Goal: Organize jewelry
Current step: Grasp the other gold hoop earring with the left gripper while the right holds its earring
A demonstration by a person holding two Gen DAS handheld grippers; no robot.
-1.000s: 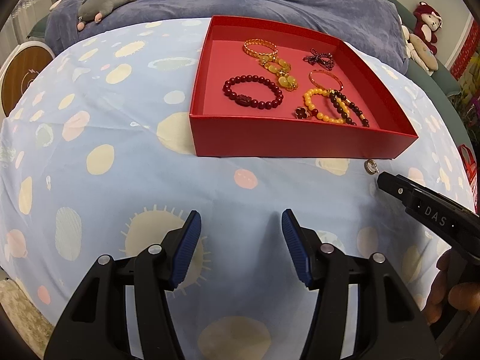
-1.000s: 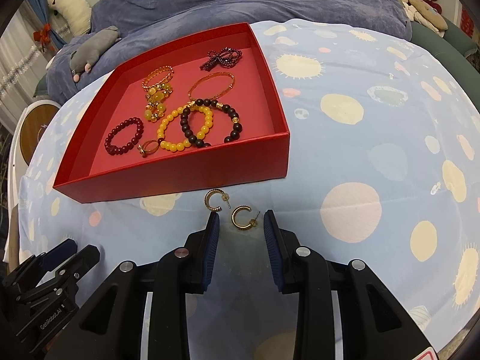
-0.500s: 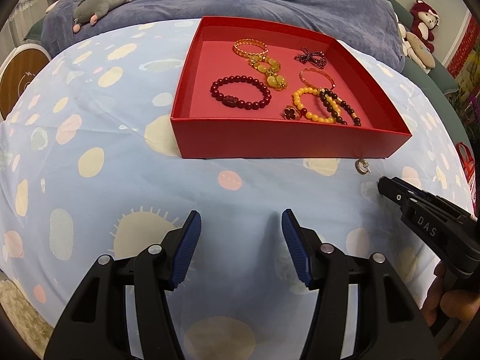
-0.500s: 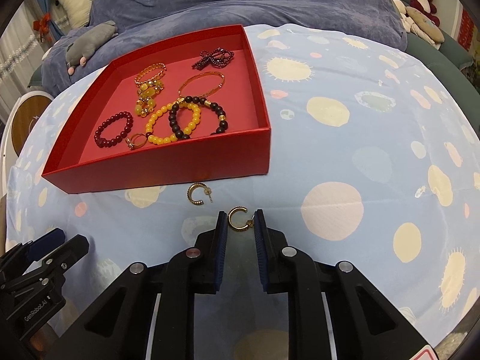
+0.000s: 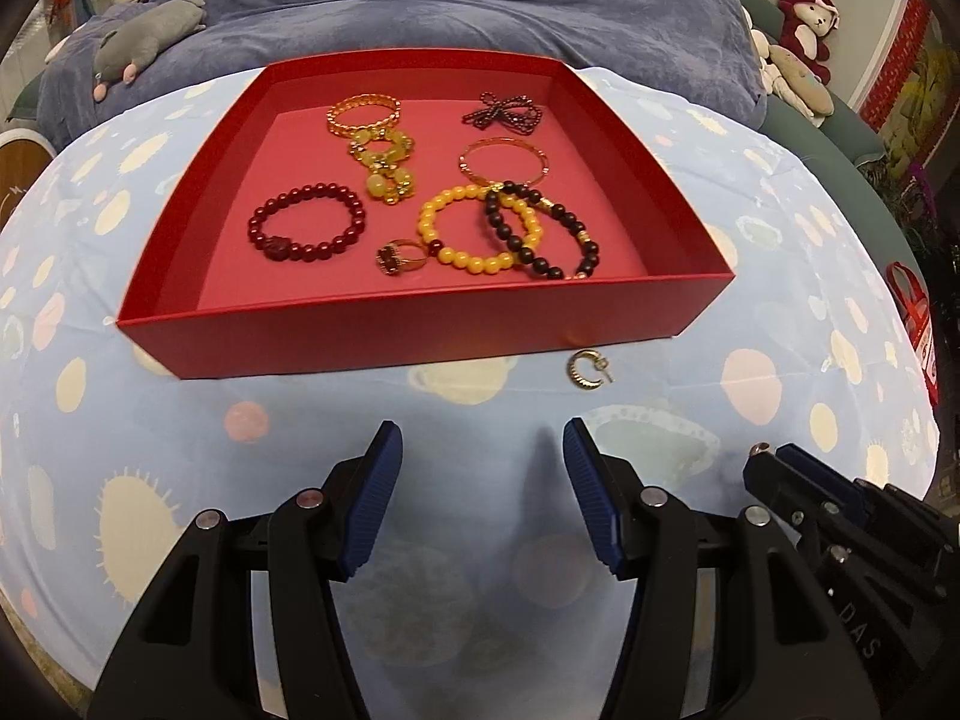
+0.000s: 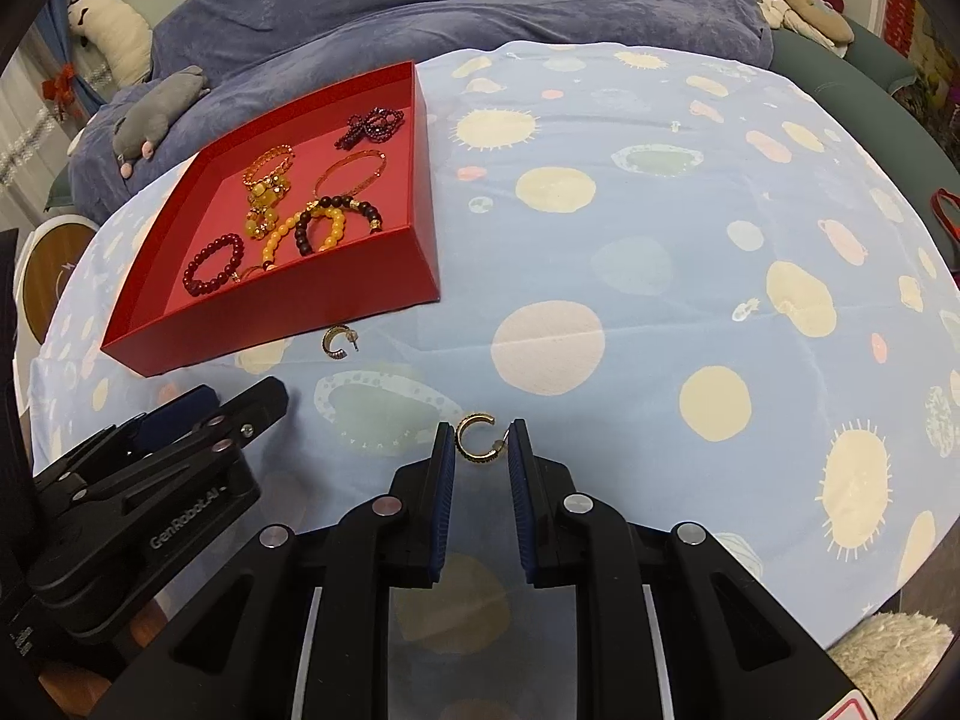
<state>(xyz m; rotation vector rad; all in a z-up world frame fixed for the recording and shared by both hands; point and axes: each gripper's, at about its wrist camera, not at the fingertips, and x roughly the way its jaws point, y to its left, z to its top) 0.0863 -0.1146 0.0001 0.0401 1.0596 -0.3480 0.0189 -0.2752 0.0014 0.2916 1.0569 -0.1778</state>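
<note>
A red box [image 5: 420,330] on the spotted tablecloth holds several bead bracelets, a gold bangle [image 5: 503,159], a ring [image 5: 399,257] and a dark bow [image 5: 504,114]. My right gripper [image 6: 480,438] is shut on a gold hoop earring [image 6: 474,437], which sits pinched between the blue pads, raised off the cloth to the right of the box [image 6: 300,312]. A second gold hoop earring [image 5: 585,369] lies on the cloth just in front of the box's right front corner. My left gripper [image 5: 480,450] hovers open in front of the box with nothing between its fingers.
The round table's cloth [image 6: 660,240] stretches to the right of the box. A blue blanket [image 5: 450,0] and a grey plush toy [image 5: 144,36] lie behind the table, with more plush toys [image 5: 804,30] at the back right. A round wooden disc [image 6: 54,264] stands at the left.
The right jaws have closed on the nearer earring and carried it up and to the right, away from the box. The left gripper has shifted right, bringing the other earring into view ahead of it.
</note>
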